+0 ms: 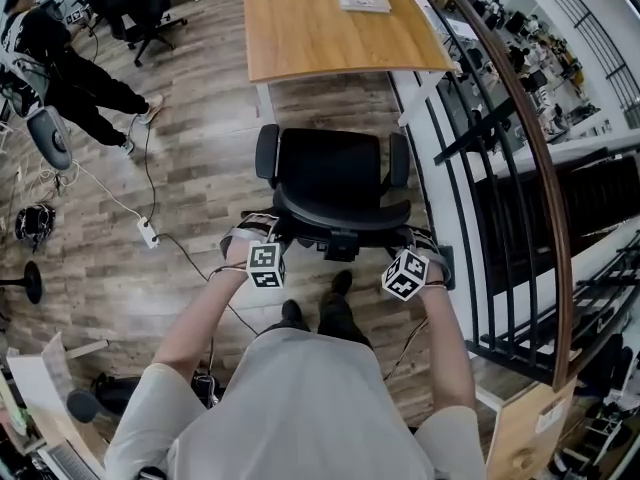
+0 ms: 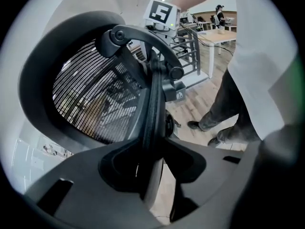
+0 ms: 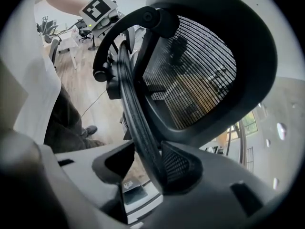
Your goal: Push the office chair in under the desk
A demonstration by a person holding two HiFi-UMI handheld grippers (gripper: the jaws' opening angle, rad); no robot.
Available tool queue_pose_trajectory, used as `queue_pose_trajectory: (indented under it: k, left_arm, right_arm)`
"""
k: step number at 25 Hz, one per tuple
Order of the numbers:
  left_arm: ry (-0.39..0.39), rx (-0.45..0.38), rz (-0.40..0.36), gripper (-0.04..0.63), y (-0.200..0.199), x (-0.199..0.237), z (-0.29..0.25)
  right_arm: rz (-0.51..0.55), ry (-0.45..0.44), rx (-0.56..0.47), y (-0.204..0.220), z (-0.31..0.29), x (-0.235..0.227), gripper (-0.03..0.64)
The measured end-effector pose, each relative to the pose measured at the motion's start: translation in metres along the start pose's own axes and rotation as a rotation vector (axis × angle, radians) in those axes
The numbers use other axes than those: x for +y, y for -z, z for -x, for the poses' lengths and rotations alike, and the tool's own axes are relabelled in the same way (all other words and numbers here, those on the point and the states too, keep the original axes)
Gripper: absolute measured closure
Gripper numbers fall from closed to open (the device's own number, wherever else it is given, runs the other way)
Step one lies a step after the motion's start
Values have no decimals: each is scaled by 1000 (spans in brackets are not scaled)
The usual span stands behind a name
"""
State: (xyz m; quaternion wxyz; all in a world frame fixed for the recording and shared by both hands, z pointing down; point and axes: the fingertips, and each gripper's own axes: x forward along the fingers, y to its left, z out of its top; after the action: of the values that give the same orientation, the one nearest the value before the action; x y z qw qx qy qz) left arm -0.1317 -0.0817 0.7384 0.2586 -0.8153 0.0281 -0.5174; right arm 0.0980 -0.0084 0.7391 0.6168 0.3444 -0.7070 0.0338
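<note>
1. The chair (image 1: 335, 173) stands on the wooden floor (image 1: 200, 183) in front of the surface (image 1: 330, 18). Its seat faces the surface, and its backrest (image 1: 340, 218) is toward the person holding the tools.
2. A strip of bare floor shows between the front of the seat and the near edge of the surface. No part of the chair is under it yet.
3. The left tool (image 1: 258, 226) is clamped on the left side of the backrest. In the left gripper view the dark rim runs straight between the two jaws of the tool (image 2: 152, 161).
4. The right tool (image 1: 420, 240) grips the right side of the backrest in the same way. In the right gripper view the rim (image 3: 138, 128) sits pinched between the jaws.
5. In my judgement, the grip is made and the push is under way but unfinished.
6. What is left is to roll the chair forward until the seat goes under the top. The right armrest (image 1: 398, 158) must stay clear of the white leg (image 1: 425, 96).
</note>
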Motion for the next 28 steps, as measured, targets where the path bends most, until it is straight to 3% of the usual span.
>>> queue_pose_trajectory:
  k: [19,28]
  left_arm:
    - [-25,42,63,439,-13,101,-57]
    - [-45,85,92,426,-8,109,-99]
  right_arm:
    - [56,-12,-25,3,-41,-112,443]
    - [82,-5,-52,15,-78,-126,445]
